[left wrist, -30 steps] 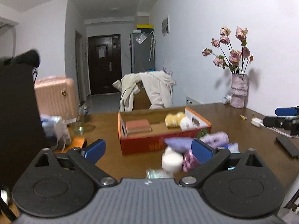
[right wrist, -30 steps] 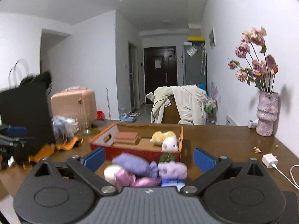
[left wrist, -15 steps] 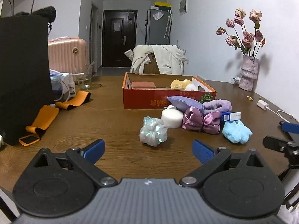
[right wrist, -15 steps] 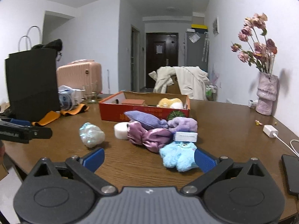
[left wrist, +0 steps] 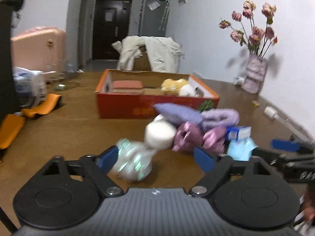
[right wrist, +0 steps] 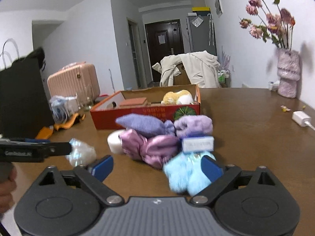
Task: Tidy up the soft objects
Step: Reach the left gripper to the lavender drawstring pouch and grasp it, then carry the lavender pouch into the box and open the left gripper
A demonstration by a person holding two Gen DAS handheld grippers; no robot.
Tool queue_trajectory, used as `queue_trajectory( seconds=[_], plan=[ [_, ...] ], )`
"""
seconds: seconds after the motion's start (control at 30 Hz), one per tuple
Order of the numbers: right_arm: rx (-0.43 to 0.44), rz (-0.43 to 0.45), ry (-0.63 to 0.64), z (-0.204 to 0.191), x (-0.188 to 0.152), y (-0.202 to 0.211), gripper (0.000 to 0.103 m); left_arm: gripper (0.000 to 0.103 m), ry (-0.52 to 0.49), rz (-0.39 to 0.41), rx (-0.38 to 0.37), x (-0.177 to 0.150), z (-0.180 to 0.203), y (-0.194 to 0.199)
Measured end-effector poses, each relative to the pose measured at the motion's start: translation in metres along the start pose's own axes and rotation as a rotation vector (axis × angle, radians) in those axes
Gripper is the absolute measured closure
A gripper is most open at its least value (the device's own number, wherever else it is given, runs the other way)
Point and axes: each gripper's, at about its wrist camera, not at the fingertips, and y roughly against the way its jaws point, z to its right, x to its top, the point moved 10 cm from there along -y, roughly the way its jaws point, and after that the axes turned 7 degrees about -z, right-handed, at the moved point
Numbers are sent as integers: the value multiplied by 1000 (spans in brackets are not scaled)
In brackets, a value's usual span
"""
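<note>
My left gripper (left wrist: 155, 158) is closing, jaws spread around the shimmery white scrunchie (left wrist: 132, 162) on the brown table (left wrist: 69, 129); the pads are not yet pressing it. My right gripper (right wrist: 156, 166) is closing too, still wide, with the fluffy blue toy (right wrist: 187, 175) against its right finger. The satin pink bow (right wrist: 149, 149) and lilac pieces lie before the red cardboard box (right wrist: 137, 116).

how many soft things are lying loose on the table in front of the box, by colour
purple or lilac: 3, a lavender pouch, a lilac fuzzy roll and a satin bow
white: 2, a shiny white scrunchie and a white round pad
light blue: 1, a fluffy toy
total: 6
</note>
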Motion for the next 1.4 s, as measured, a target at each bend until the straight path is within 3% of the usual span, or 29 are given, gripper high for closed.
queue_trajectory(
  seconds=[0.07, 0.2, 0.33, 0.37, 0.4, 0.47, 0.57, 0.67, 0.8, 0.93, 1.03, 1.2, 1.33, 1.4],
  plan=[
    [21, -2, -9, 2, 15, -17, 18, 26, 23, 2, -54, 22, 5, -17],
    [9, -13, 51, 1, 42, -57, 28, 29, 43, -15, -64, 59, 10, -67],
    [-11, -23, 56, 6, 62, -92, 34, 29, 96, -122, -59, 67, 6, -121],
    [-20, -21, 42, 9, 66, -97, 34, 35, 113, -154, -59, 64, 5, -132],
    [-22, -18, 33, 10, 68, -100, 34, 57, 136, -179, -72, 61, 3, -140],
    [-20, -22, 14, 14, 67, -105, 34, 84, 159, -194, -141, 56, 3, -145],
    [-28, -29, 11, 16, 60, -107, 34, 93, 147, -135, -165, 60, 6, -138],
    [-35, -16, 21, 12, 56, -99, 34, 95, 126, -80, -189, 72, 15, -118],
    [-38, 30, 37, 2, 54, -68, 34, 96, 135, 20, -233, 88, 23, -63],
    [-8, 64, 84, -14, 41, -24, 33, 96, 213, 73, -278, 70, 11, -6],
    [33, 45, 86, -27, 19, -3, 32, 96, 296, 39, -308, 23, -6, 17],
    [92, -55, 48, -43, -27, -11, 32, 96, 358, -98, -290, -57, -23, 8],
    [158, -90, -16, -54, -45, -19, 33, 91, 319, -132, -206, -84, -33, 3],
    [182, -106, -76, -54, -48, -24, 32, 80, 290, -111, -152, -86, -38, 6]
  ],
)
